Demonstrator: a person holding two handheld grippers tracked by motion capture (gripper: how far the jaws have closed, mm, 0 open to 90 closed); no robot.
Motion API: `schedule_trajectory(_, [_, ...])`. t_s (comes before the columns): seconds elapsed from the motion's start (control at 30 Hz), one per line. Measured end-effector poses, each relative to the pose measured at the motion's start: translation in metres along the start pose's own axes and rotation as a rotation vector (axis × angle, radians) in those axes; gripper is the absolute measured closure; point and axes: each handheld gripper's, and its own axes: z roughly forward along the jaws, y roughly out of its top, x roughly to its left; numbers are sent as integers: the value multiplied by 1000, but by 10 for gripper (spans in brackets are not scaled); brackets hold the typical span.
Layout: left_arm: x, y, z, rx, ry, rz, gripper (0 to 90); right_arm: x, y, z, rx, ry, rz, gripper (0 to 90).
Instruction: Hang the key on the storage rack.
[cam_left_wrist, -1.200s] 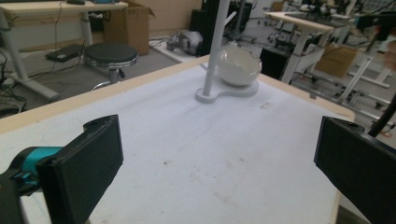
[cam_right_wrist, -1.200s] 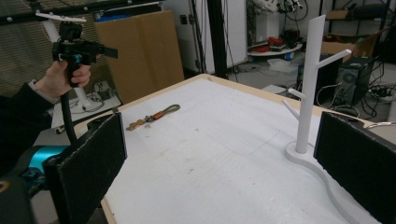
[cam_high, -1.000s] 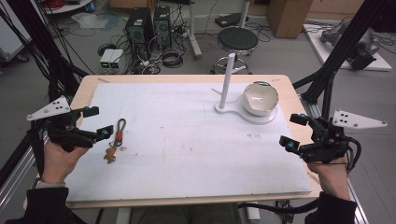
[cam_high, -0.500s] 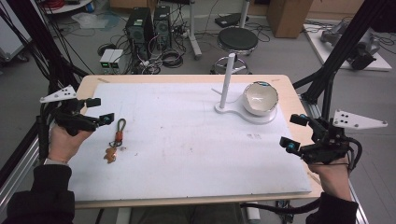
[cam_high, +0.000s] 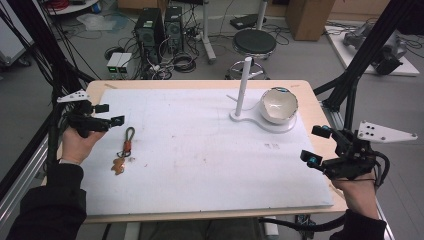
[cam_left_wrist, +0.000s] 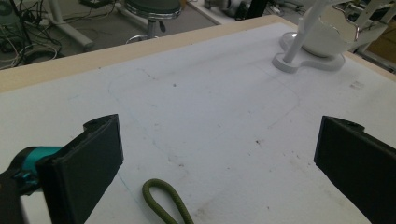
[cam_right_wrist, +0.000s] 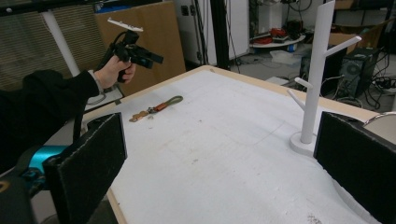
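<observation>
A keychain (cam_high: 125, 150) with an olive cord loop, an orange clasp and a brown charm lies on the white mat at the left. My left gripper (cam_high: 111, 114) hovers open just left of the loop, nothing between its jaws; the left gripper view shows the loop (cam_left_wrist: 166, 203) low between them. A white peg stand (cam_high: 243, 85) and a white bowl (cam_high: 278, 105) share a white base at the back right. My right gripper (cam_high: 314, 145) stands open and empty at the mat's right edge. The right gripper view shows the stand (cam_right_wrist: 317, 70) and the keychain (cam_right_wrist: 156, 108) across the table.
The white mat (cam_high: 200, 150) covers a wooden table (cam_high: 200, 84). Black frame poles (cam_high: 360, 65) rise at both sides. Beyond the far edge stand a stool (cam_high: 254, 42) and computer cases (cam_high: 160, 27) with cables.
My left gripper has moved away from the person toward the far side and a little higher, now beside the loop's top. The right gripper and the objects have stayed put.
</observation>
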Motion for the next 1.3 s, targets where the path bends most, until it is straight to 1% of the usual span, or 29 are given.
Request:
schedule_trajectory(0.07, [0, -2, 3, 5, 7, 8, 17, 0, -1, 1, 7, -1, 1, 16])
schedule_trajectory(0.13, [0, -4, 8, 23, 22, 16, 17, 0, -1, 1, 8, -1, -1, 16])
schedule_trajectory(0.17, [2, -8, 12, 29, 32, 11, 17, 0, -2, 2, 13, 1, 1, 16])
schedule_trajectory(0.2, [2, -8, 12, 29, 32, 11, 17, -1, -2, 2, 12, 1, 3, 16])
schedule_trajectory(0.3, [7, -15, 19, 40, 67, -5, 17, -1, -3, 2, 15, 3, 5, 16])
schedule_trajectory(0.4, [15, -20, 24, 71, 65, -40, 17, -1, -3, 0, 19, 4, 3, 16])
schedule_trajectory(0.47, [17, -22, 27, 75, 66, -44, 17, -2, -4, -1, 13, 2, 5, 16])
schedule_trajectory(0.5, [20, -24, 31, 85, 66, -46, 17, -3, -4, -2, 12, -1, 7, 16])
schedule_trajectory(0.6, [27, -29, 38, 122, 80, -54, 17, -4, -6, -4, 13, -7, 13, 16])
schedule_trajectory(0.63, [27, -29, 38, 122, 80, -54, 17, -5, -7, -4, 17, -9, 17, 16])
schedule_trajectory(0.73, [33, -35, 43, 156, 92, -69, 17, -6, -8, -7, 24, -14, 23, 16])
schedule_trajectory(0.8, [37, -38, 45, 164, 101, -83, 17, -6, -9, -8, 22, -17, 23, 16])
schedule_trajectory(0.9, [42, -41, 45, 180, 121, -88, 17, -5, -10, -13, 16, -20, 26, 16])
schedule_trajectory(0.93, [44, -44, 47, 184, 126, -100, 17, -4, -11, -14, 18, -20, 29, 16])
schedule_trajectory(1.0, [45, -45, 48, 193, 130, -98, 17, -4, -11, -14, 20, -23, 31, 16])
schedule_trajectory(1.03, [46, -46, 49, 202, 135, -88, 17, -4, -12, -15, 21, -23, 30, 16])
schedule_trajectory(1.07, [46, -47, 51, 204, 136, -95, 17, -4, -12, -15, 27, -23, 33, 16])
schedule_trajectory(1.1, [47, -49, 54, 216, 143, -94, 18, -4, -13, -15, 34, -23, 32, 16])
schedule_trajectory(1.13, [47, -49, 54, 216, 143, -94, 24, -4, -14, -16, 36, -25, 35, 16])
schedule_trajectory(1.2, [48, -50, 56, 224, 167, -84, 26, -5, -15, -16, 36, -24, 38, 16])
schedule_trajectory(1.23, [50, -51, 56, 229, 174, -85, 26, -5, -15, -17, 35, -23, 40, 16])
schedule_trajectory(1.3, [54, -54, 57, 232, 178, -98, 26, -5, -15, -17, 31, -24, 44, 16])
